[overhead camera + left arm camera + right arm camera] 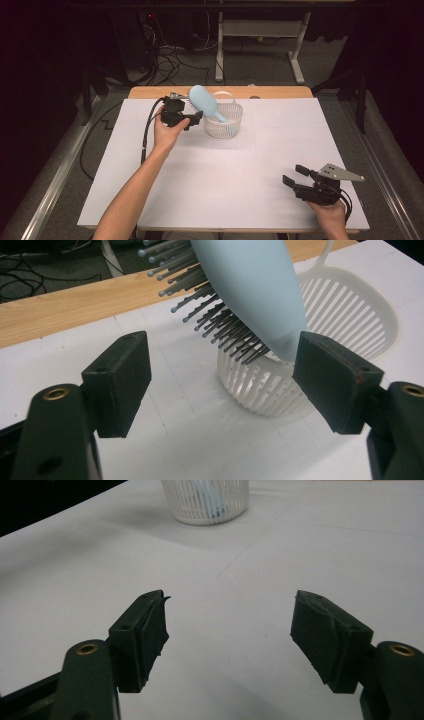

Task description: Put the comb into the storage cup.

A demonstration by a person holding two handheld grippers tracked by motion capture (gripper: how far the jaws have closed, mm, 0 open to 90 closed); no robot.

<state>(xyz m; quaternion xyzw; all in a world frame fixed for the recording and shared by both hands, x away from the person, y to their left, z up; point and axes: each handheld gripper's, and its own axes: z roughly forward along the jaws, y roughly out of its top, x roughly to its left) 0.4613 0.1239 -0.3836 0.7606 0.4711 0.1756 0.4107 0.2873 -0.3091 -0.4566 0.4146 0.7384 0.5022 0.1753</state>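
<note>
A light blue hairbrush (204, 101) leans out of a white slatted basket (226, 126) at the back of the table, its handle down inside and its bristled head up to the left. My left gripper (192, 120) sits just left of the basket, jaws open. In the left gripper view the hairbrush (255, 290) hangs over the basket (350, 310); its blue edge is close by the right pad (335, 380), while the left pad stands well apart. My right gripper (293, 174) rests open near the front right with nothing between its fingers, facing the far-off basket (210, 500).
A white sheet (225, 170) covers the table, with a strip of bare wood (150, 92) along the far edge. Beyond it are dark floor, cables (165, 60) and the legs of another table (297, 55). The left gripper's black cable (147, 130) trails along the forearm.
</note>
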